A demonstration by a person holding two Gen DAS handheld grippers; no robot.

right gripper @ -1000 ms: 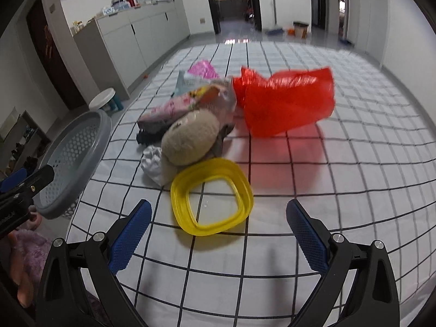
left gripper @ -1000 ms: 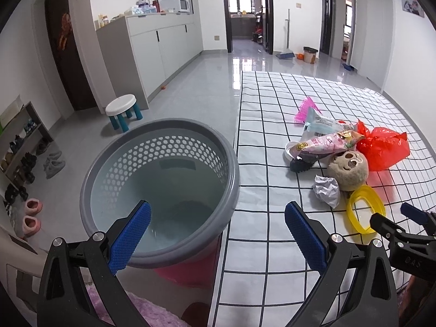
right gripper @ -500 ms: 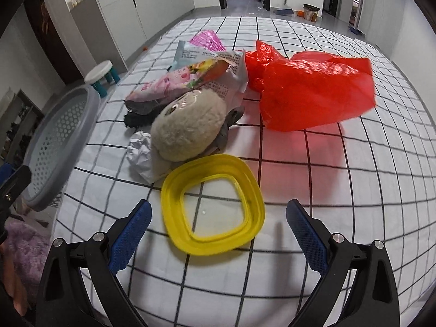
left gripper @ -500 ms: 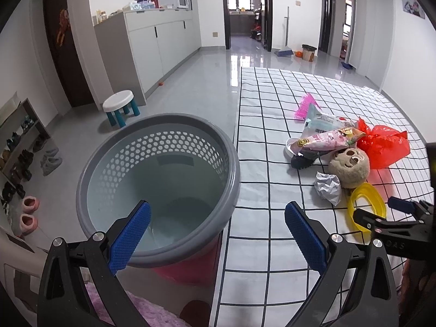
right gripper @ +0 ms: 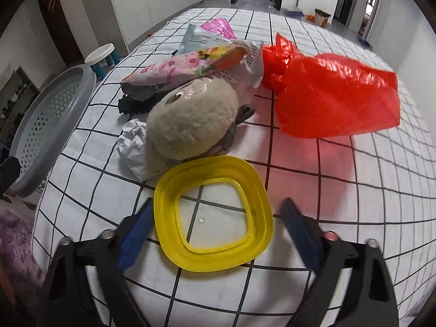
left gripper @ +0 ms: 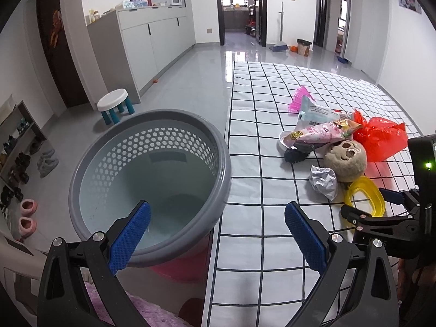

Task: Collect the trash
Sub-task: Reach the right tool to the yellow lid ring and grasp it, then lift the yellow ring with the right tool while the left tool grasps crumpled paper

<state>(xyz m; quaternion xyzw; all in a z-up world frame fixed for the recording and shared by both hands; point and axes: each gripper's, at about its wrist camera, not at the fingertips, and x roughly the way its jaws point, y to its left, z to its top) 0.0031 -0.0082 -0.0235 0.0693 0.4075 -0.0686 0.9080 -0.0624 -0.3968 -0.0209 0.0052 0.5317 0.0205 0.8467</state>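
Note:
A grey perforated basket stands beside the checked bed, also at the left of the right wrist view. My left gripper is open and empty over its near rim. My right gripper is open, its blue pads on either side of a yellow plastic lid lying flat on the sheet; in the left wrist view the lid lies partly behind that gripper. Behind the lid lie a crumpled white paper ball, a plush toy, a pink snack bag and a red plastic bag.
A white and teal stool stands on the grey floor behind the basket. A shoe rack is at the left wall. A pink wrapper and a light blue packet lie further back on the checked sheet.
My right gripper has moved forward and down until the yellow lid sits between its pads. My left gripper has risen slightly over the basket.

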